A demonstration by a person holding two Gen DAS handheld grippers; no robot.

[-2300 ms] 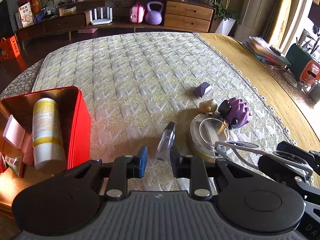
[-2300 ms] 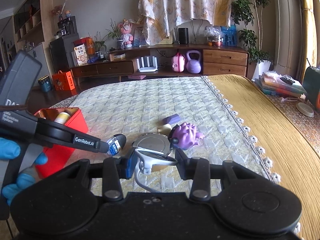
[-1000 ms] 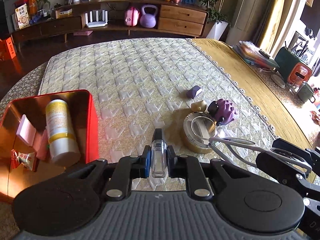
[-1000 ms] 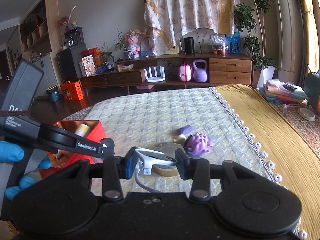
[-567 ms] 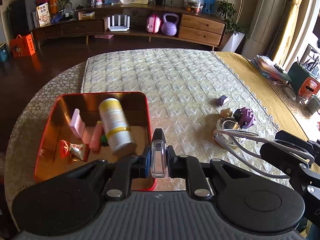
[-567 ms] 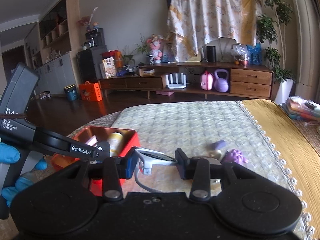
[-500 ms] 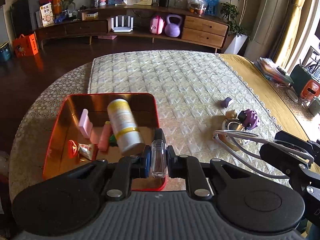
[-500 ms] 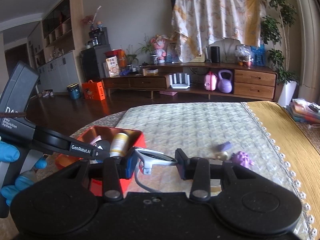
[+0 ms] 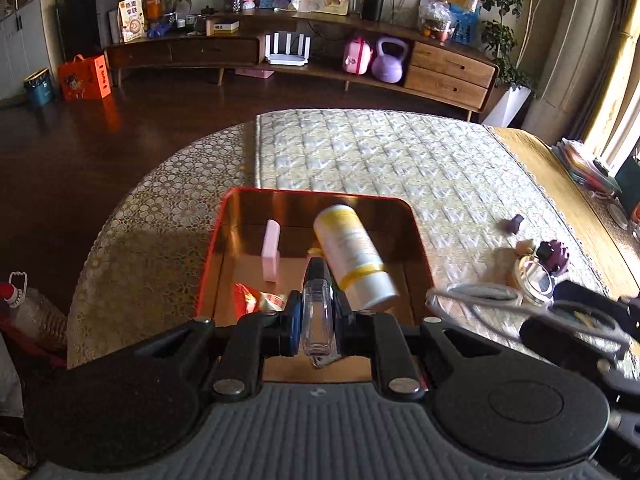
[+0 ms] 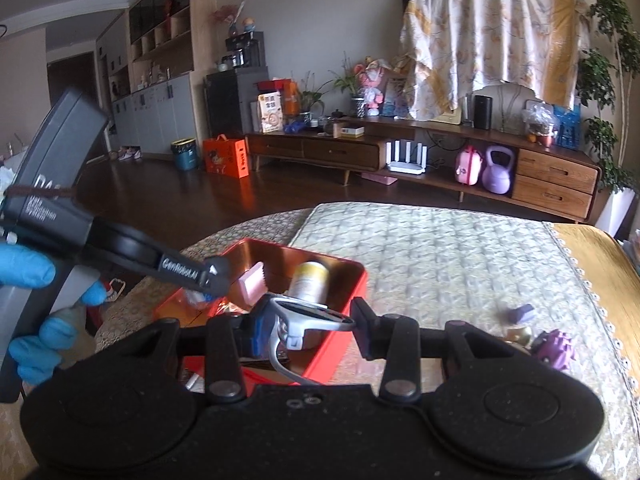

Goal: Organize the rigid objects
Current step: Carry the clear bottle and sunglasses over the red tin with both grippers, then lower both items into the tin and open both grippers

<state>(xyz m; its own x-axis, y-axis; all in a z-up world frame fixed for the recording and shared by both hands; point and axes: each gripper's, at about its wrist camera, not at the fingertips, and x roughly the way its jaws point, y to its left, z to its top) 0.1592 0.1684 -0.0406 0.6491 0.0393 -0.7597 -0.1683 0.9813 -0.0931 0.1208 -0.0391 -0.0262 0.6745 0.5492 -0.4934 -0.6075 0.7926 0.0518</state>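
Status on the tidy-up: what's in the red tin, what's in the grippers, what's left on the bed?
Done: the red metal tin holds a white-and-yellow bottle, a pink block and a red snack packet.
In hand: left gripper clamps a small clear bottle above the tin; right gripper carries white headset-like glasses.
Left: purple spiky ball, small purple block, round tin, beige piece.

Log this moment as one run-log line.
left gripper: shut on clear bottle, above red tin | right gripper: shut on white headset
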